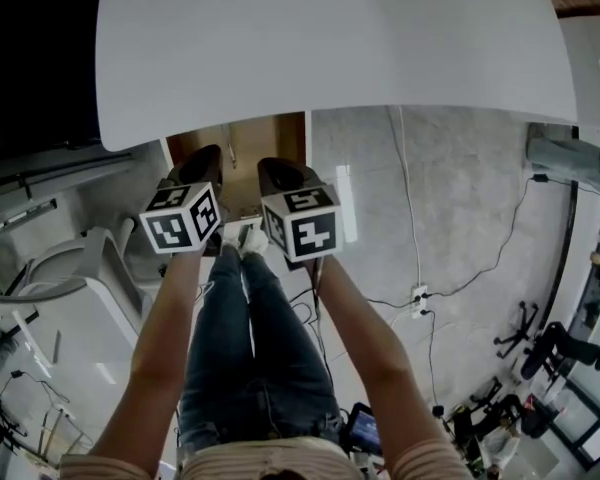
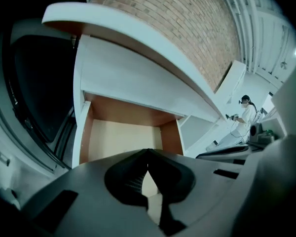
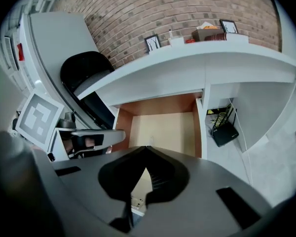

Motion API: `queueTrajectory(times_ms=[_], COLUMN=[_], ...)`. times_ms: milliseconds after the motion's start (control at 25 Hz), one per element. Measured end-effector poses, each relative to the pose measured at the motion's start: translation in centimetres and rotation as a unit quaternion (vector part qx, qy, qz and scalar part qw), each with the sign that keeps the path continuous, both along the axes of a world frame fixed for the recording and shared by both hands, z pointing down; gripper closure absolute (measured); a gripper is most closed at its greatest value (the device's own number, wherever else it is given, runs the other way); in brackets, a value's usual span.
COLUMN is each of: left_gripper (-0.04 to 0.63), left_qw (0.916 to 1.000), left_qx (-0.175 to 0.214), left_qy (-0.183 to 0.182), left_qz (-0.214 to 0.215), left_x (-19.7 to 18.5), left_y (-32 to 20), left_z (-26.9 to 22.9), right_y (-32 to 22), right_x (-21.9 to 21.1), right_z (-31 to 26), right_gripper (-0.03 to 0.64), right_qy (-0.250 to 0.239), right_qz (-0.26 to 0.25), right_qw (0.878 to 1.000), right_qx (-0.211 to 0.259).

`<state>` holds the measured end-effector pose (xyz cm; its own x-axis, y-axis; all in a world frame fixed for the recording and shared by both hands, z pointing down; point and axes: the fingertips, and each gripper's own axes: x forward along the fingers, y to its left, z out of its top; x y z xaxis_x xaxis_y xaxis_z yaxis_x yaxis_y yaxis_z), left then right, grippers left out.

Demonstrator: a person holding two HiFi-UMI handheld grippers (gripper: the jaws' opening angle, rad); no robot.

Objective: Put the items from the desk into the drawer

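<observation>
The open drawer (image 3: 163,127) points out from the desk (image 1: 330,38) toward the person (image 1: 250,358). Left gripper (image 2: 148,154) and right gripper (image 3: 147,151) are clenched, empty.

Wood-lined drawer (image 2: 121,139), glossy white desk (image 1: 330,48)

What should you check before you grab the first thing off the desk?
1. Drawer pulled open: ok.
2. Room inside the drawer: ok, nothing seen in it.
3. Left gripper free: ok, shut on nothing.
4. Right gripper free: ok, shut on nothing.
5. Jaws apart for grabbing: not ok, both pairs are together.
6. Things to pick in sight: ok, box and picture frame stand on the desk.
</observation>
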<state>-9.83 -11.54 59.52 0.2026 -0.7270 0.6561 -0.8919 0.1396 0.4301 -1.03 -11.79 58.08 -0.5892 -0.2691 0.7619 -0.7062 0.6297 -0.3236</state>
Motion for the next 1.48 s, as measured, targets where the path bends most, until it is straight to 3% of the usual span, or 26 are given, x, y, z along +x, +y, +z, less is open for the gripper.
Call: queueTrajectory(times_ms=[640, 920, 1120, 1280, 1480], left_gripper=[0.585, 0.585, 0.585, 0.585, 0.585], left_qw=[0.9930, 0.9829, 0.9716, 0.9669, 0.9629], left_qx=[0.112, 0.176, 0.218, 0.231, 0.248], left_qy=[-0.024, -0.034, -0.069, -0.080, -0.078], left_qz=[0.027, 0.040, 0.063, 0.073, 0.070], left_x=[0.1, -0.6, -1.1, -1.1, -1.3], left_y=[2.3, 4.4, 5.8, 7.1, 9.5], left_z=[-13.1, -19.2, -22.8, -25.2, -28.9], right_y=[0.1, 0.9, 1.1, 1.8, 3.9], right_x=[-0.4, 1.0, 2.0, 2.9, 4.1], right_z=[-11.3, -16.3, -20.7, -23.6, -26.8], right_gripper=[0.601, 0.601, 0.601, 0.601, 0.601], right_qy=[-0.090, -0.122, -0.159, -0.154, -0.168], right_qz=[0.006, 0.022, 0.042, 0.036, 0.050], right_qw=[0.992, 0.986, 0.975, 0.968, 0.962], right_qx=[0.084, 0.112, 0.150, 0.195, 0.209])
